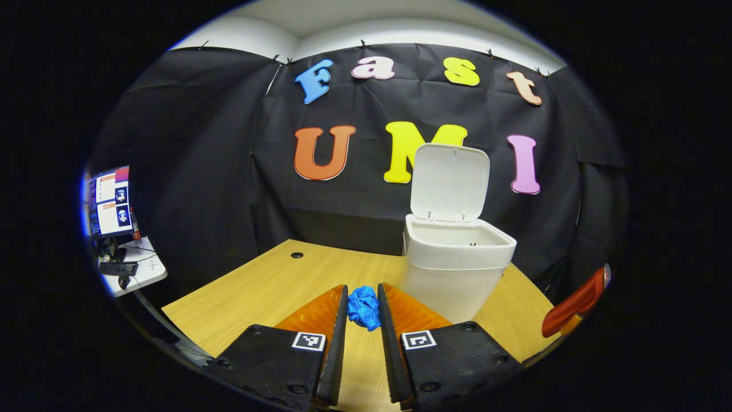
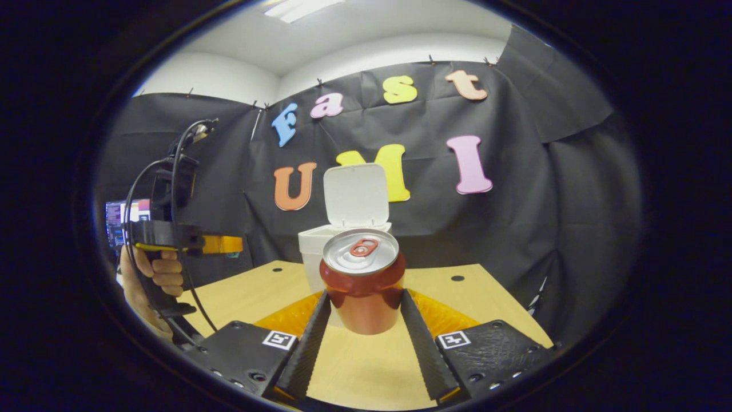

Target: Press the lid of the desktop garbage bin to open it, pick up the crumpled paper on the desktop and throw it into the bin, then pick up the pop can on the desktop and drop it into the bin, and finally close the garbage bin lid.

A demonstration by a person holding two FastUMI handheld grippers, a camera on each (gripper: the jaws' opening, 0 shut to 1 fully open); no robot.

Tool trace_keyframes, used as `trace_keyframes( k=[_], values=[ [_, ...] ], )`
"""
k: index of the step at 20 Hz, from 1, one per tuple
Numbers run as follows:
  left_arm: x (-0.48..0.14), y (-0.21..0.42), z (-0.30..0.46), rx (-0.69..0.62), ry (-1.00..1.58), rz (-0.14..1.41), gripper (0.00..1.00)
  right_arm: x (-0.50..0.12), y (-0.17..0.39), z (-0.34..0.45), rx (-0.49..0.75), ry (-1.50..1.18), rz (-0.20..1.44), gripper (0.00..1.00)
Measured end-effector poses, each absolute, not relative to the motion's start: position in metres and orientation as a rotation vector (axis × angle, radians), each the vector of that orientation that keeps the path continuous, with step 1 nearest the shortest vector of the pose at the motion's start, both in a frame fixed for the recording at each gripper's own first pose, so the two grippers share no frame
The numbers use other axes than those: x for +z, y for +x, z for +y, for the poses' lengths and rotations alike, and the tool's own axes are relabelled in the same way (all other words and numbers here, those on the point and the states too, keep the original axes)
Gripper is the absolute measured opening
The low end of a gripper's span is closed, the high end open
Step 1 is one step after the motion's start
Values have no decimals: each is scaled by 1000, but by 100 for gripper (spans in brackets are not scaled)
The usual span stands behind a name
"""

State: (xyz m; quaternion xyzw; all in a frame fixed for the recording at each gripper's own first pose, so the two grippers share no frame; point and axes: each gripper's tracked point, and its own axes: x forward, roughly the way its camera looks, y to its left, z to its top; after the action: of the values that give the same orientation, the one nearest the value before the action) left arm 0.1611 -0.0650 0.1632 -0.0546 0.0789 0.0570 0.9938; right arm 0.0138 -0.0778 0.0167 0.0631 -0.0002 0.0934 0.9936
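The white bin (image 1: 457, 260) stands on the wooden table (image 1: 257, 292) with its lid (image 1: 449, 183) raised upright. My left gripper (image 1: 362, 292) is shut on the blue crumpled paper (image 1: 363, 309), held above the table just left of the bin. In the right gripper view, the red pop can (image 2: 363, 292) stands upright between the fingers of my right gripper (image 2: 364, 294), which press on both its sides. The bin (image 2: 311, 246) and its raised lid (image 2: 355, 194) show behind the can. A hand (image 2: 151, 274) holds the left gripper (image 2: 220, 245) up at the left. The can (image 1: 575, 303) shows red at the right edge.
A white side desk (image 1: 134, 266) with a monitor (image 1: 107, 200) and keyboard sits beyond the table's left edge. The table has small round holes (image 1: 297, 255) near its back edge. Black cloth walls the booth close behind the bin.
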Motion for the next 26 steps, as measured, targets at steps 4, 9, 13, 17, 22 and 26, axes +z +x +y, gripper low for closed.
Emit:
trace_keyframes(
  k=[4, 9, 13, 17, 22, 26],
  values=[
    [221, 192, -74, 95, -84, 85, 34, 26, 10, -94, 174, 148, -28, 75],
    [297, 253, -119, -21, -96, -19, 34, 33, 7, -124, 124, 156, -60, 74],
    [315, 300, -157, -81, -108, -35, 34, 41, 1, -139, 103, 173, -90, 75],
    [301, 338, -186, -155, -128, -18, 35, 40, 2, -145, 96, 165, -91, 74],
    [270, 363, -202, -167, -140, 58, 38, 42, 2, -154, 83, 165, -106, 74],
    [258, 363, -225, -204, -80, 65, 38, 38, 7, -155, 75, 166, -96, 74]
  ],
)
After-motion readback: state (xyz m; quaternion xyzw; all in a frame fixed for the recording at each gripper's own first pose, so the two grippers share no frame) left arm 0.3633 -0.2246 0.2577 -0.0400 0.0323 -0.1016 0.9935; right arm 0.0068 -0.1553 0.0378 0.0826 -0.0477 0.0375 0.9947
